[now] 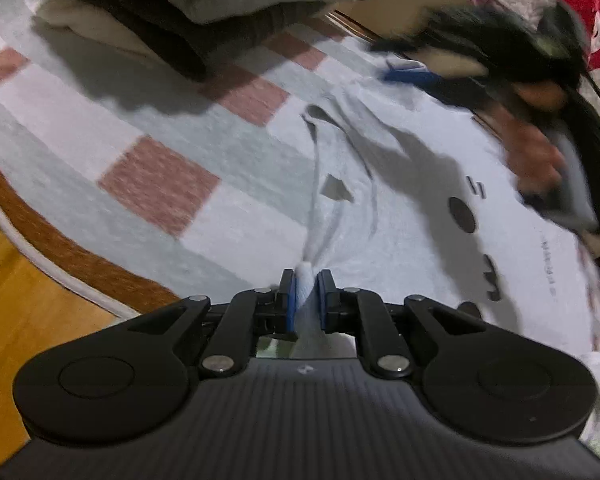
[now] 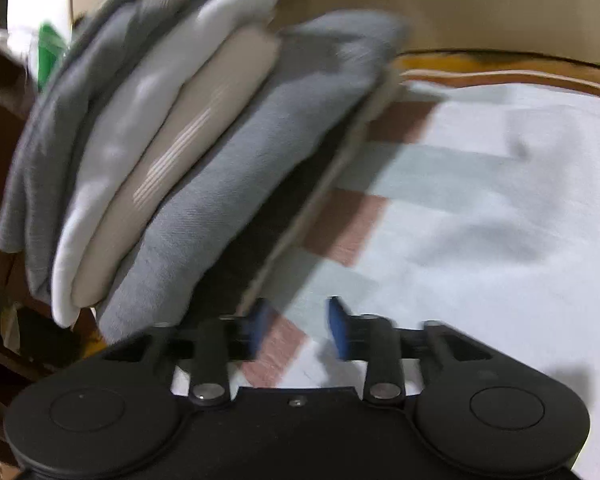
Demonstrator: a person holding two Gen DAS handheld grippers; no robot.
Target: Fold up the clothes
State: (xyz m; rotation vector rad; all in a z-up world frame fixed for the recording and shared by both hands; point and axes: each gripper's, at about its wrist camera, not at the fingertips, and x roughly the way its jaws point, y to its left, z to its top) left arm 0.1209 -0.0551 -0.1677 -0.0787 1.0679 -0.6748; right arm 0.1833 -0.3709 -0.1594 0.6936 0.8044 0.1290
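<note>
Left jaws clamped on one white shirt [image 1: 380, 200], right jaws apart – empty, one folded stack [image 2: 172, 160] beside

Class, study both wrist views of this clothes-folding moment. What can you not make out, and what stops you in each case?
- Right gripper, left wrist view: motion blur smears it, so whether it grips the white shirt is unclear.
- Shirt's dark print, same view: fisheye stretch and blur leave it unreadable.
- Shirt part pinched by the left gripper: bunched cloth hides which edge it is.
- Folded stack, right wrist view: blurred and cut off at the top edge; the count is uncertain.
</note>
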